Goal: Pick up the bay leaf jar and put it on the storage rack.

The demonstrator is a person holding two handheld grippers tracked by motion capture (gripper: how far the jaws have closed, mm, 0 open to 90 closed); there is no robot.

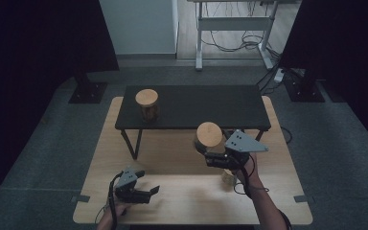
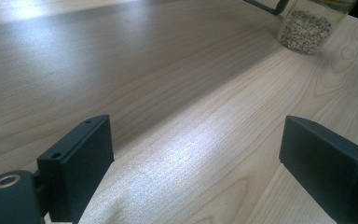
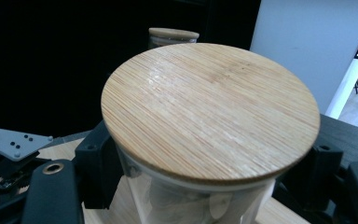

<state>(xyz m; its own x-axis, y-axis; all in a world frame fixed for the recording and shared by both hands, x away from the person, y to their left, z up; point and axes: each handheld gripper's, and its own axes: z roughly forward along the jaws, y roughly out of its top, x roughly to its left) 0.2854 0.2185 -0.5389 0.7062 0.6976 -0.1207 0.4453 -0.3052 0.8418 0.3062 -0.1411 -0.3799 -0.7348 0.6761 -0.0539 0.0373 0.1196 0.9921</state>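
Both right gripper (image 3: pixel 205 182) fingers clamp the bamboo-lidded glass jar (image 3: pixel 209 112), seemingly raised off the tabletop (image 1: pixel 172 158); left gripper (image 2: pixel 196 168) fingers spread wide, empty.

Glass jar (image 1: pixel 208 139), round bamboo lid (image 3: pixel 209 109) on top, closed. Clear wall, pale contents visible under lid in right gripper view, kind unclear. Upright, held off wooden table, in front of black shelf's front edge, right of centre. Right gripper (image 1: pixel 210 155) clamps jar's wall just below lid, one jaw on each side.
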